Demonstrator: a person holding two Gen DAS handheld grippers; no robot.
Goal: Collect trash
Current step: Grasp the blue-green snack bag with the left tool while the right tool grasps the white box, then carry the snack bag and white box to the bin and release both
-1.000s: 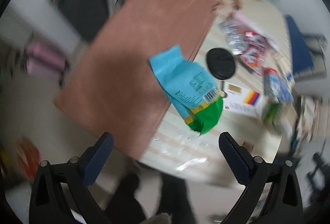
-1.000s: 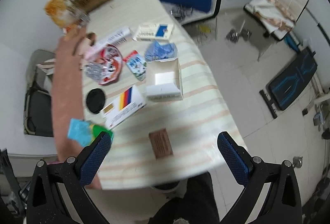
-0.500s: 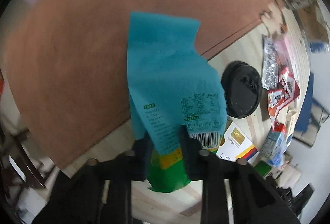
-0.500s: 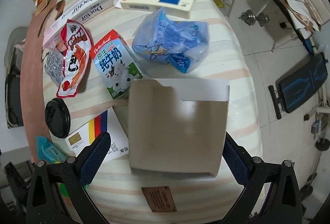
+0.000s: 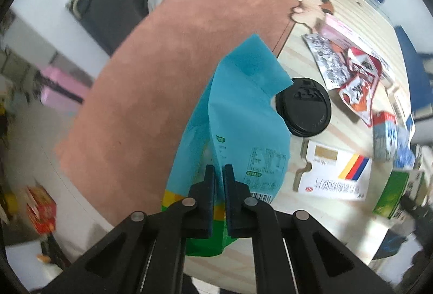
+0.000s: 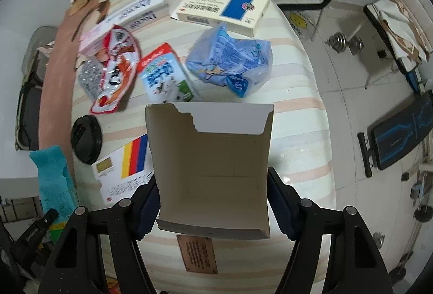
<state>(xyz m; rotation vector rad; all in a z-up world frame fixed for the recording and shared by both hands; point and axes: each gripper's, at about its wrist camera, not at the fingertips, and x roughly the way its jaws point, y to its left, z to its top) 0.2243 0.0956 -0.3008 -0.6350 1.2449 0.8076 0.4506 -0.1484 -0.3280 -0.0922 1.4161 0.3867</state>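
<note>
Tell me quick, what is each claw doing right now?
Left claw: closed, holding the blue and green snack bag.
Right claw: closed on the sides of the torn white box, holding it.

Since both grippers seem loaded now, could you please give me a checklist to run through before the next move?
1. Left gripper shut on the blue bag: ok.
2. Bag off the table: ok, it hangs from the fingers.
3. Right gripper shut on the torn box: ok, pads against both side walls.
4. Box empty: ok, nothing shows inside.
5. Trash bin in view: not ok, neither view shows one.
6. More trash left: ok, red wrapper, milk carton and crumpled blue bag lie on the table.
</note>
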